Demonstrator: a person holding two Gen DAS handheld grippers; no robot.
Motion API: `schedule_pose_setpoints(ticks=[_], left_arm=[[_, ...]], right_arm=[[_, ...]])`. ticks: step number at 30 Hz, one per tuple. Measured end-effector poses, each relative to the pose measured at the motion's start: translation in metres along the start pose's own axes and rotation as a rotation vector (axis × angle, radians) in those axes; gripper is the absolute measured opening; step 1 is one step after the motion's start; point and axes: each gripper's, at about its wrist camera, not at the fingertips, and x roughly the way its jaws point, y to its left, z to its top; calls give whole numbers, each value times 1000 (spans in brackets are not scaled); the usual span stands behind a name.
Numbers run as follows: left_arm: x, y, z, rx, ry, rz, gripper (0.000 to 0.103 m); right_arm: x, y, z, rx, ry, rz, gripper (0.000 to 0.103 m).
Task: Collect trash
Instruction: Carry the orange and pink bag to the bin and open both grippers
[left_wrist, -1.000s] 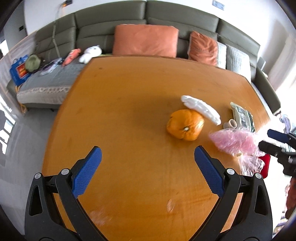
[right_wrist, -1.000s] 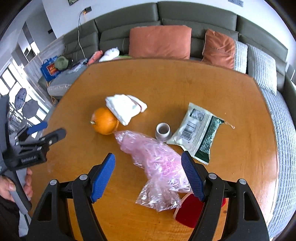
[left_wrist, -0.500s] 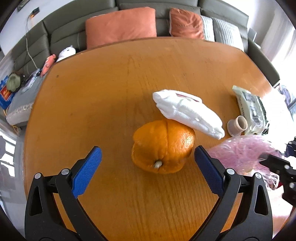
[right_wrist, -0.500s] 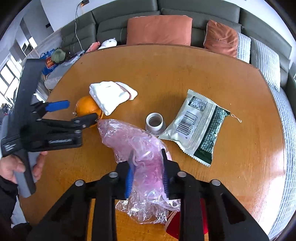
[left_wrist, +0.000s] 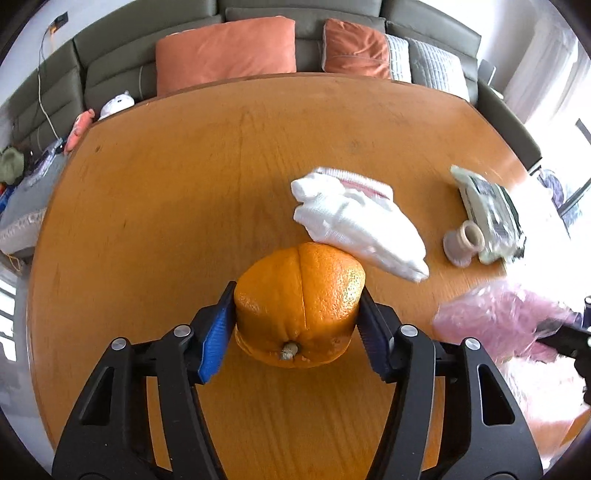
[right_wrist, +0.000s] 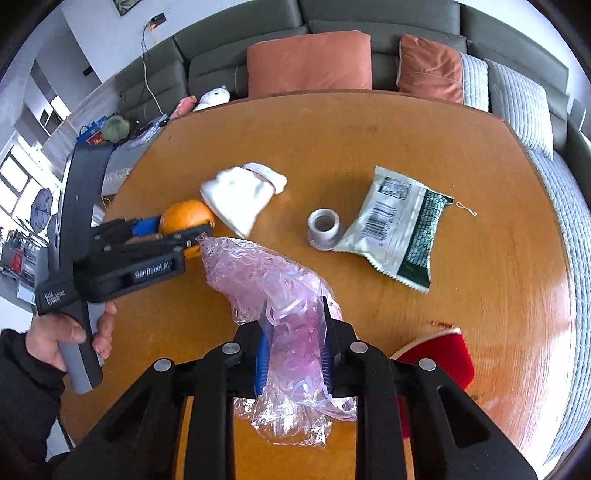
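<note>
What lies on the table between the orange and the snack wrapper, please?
In the right wrist view, a white folded cloth and a small tape roll lie between the orange and the snack wrapper.

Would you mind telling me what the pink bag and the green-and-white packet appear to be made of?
Pink bag: thin, clear-tinted plastic film, judging by its crinkles and see-through look. Green-and-white packet: probably glossy laminated plastic or foil; it has a printed barcode and serrated sealed edges.

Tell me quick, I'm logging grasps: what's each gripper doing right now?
Left gripper: jaws closing, pads against both sides of the orange.
Right gripper: shut on the pink plastic bag.
</note>
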Motion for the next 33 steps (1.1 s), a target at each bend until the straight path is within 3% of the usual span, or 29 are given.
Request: schedule_pose_setpoints(ticks=[5,16,33], left_arm=[[-30,14,-32,-32,-27,-24,59],[-106,83,-97,-113,-96,44,59],[-202,249,-232,-459,-172,197,59]], right_arm=[[-15,29,-8,-23,-21,17,24],[-25,133,-18,-140,-42,92,24],[-3,344,-44,-421,27,272,24]])
